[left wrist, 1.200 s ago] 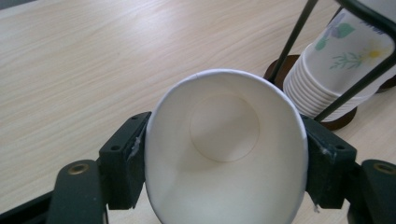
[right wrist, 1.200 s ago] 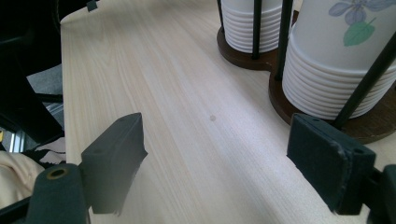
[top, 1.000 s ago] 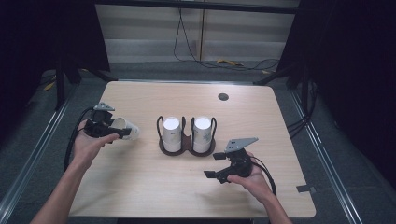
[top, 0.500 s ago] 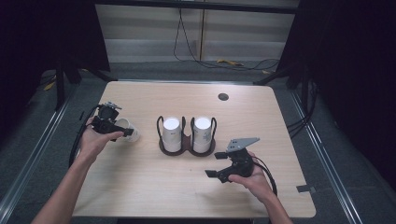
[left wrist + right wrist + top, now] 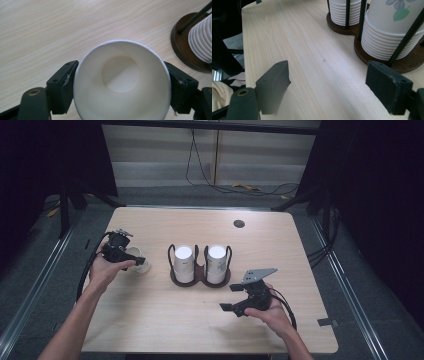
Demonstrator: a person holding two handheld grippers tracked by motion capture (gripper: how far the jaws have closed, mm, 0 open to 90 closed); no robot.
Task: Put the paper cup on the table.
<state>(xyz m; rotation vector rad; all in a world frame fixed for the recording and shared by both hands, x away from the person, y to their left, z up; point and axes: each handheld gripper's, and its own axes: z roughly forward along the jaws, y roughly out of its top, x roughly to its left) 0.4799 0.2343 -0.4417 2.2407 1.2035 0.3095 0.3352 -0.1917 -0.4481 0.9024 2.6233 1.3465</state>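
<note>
Has swung the left gripper [image 5: 136, 262] a little toward the near side over the last second, on the left part of the table [image 5: 150, 320], taking the paper cup [image 5: 141, 268] along and lowering it. Grips that cup by its sides, jaws part-closed to the cup's width and pressing the wall on both flanks; seen from the left gripper view, looks straight into the open mouth down to the round bottom, with wood grain beyond. Suggests, as a judgement, a cup pulled free and now being stood mouth-up on the bare wood, left of the cup holder [image 5: 200, 280] and apart from it. Hard to tell whether the base already touches.

Holds the right gripper [image 5: 230, 297] much as a second ago, near and right of the holder, jaws wide apart with nothing between them.

Counted: one loose cup; two stacks of cups, left stack [image 5: 184, 262] and right stack [image 5: 216, 262], upside down in the holder's two bays; one holder; two grippers; one small dark disc [image 5: 239, 224] at the far side.
</note>
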